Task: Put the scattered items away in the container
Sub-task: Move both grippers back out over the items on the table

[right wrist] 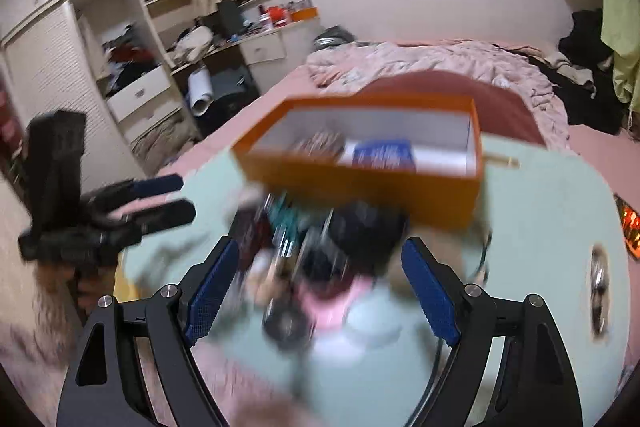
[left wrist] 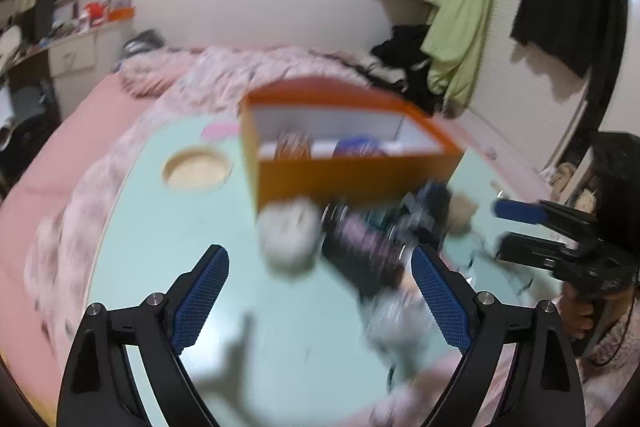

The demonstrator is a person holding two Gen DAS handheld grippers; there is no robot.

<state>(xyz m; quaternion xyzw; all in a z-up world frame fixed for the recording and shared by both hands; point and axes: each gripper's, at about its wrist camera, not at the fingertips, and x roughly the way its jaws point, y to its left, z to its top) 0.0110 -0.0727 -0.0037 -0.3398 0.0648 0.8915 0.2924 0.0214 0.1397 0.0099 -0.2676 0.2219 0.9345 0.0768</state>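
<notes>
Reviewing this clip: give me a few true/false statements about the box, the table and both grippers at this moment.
1. The orange box stands on the pale green table. True.
2. The box is empty. False: a blue item and a patterned one lie inside.
3. The left gripper is open and holds nothing. True.
4. The right gripper is clamped on the pink item. False: its fingers stand apart, gripping nothing.
5. A jumble of small items lies in front of the box. True.
</notes>
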